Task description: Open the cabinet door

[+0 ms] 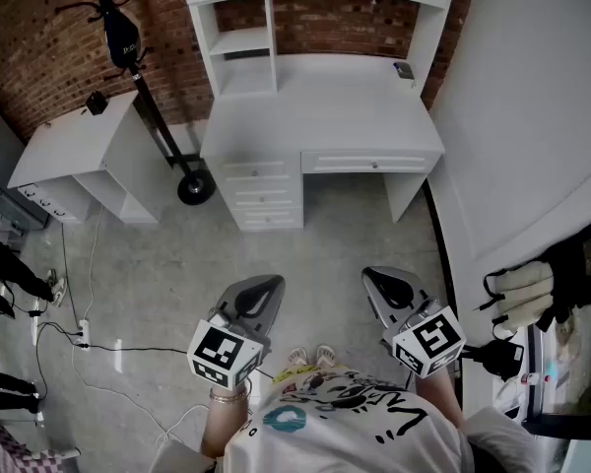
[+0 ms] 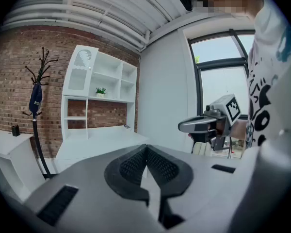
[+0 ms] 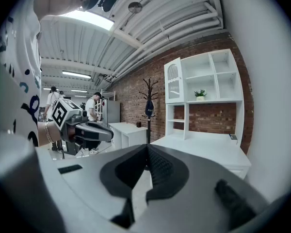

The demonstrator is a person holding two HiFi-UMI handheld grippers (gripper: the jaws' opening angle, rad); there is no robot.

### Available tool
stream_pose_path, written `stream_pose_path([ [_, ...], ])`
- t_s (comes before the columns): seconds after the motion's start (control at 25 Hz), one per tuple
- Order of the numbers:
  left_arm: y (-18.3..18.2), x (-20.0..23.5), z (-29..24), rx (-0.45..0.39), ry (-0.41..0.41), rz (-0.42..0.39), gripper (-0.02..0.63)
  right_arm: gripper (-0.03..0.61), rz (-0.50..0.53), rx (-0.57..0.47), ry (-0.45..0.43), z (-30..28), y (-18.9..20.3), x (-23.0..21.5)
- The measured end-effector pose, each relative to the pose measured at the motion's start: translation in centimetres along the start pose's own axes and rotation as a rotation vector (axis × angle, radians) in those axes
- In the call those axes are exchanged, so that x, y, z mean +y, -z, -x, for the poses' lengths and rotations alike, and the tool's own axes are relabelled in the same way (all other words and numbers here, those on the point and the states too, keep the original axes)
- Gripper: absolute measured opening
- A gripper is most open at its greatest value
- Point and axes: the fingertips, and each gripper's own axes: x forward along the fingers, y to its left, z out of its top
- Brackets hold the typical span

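**Two tongs shut, cabinet door well ahead**

We stand on the grey floor (image 1: pixel 177 274) with both tongs held out before us, well apart from the white surface (image 1: pixel 325 106) that sits against the brick wall (image 1: pixel 39 47). Our left tongs (image 1: pixel 269 283) are pressed together with nothing between them. Our right tongs (image 1: pixel 374 275) are pressed together too, and empty. They sit side by side, near each other but not touching, and tip slightly downward toward the surface. The cabinet door (image 3: pixel 173 80), with its arched pane, is at the top left of the hutch (image 1: pixel 246 37) that stands on the surface, and it looks shut. A small plant (image 2: pixel 101 91) sits in the hutch beside the door. A coat rack (image 1: pixel 118 28) stands to the left of the surface.
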Motion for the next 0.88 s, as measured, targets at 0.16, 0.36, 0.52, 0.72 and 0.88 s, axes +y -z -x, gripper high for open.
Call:
stream_pose_path([
  [0.16, -0.2, -0.3, 0.1, -0.005, 0.004, 0.005, 0.014, 0.026, 0.001, 0.002, 0.004, 0.1, 0.0, 0.1],
  [0.36, 0.4, 0.0, 0.9, 0.013, 0.004, 0.008, 0.014, 0.026, -0.010, 0.001, -0.007, -0.2, 0.0, 0.8],
  [0.52, 0.5, 0.6, 1.7, 0.015, -0.002, 0.006, 0.014, 0.028, -0.041, -0.025, -0.026, -0.8, -0.6, 1.7],
  [0.72, 1.0, 1.5, 2.6, 0.022, 0.004, 0.008, 0.014, 0.028, -0.009, -0.008, -0.030, -1.9, -1.0, 3.1],
  [0.88, 1.5, 2.2, 2.9, 0.024, 0.008, 0.003, 0.014, 0.028, -0.004, -0.006, -0.016, -2.4, -0.9, 3.6],
])
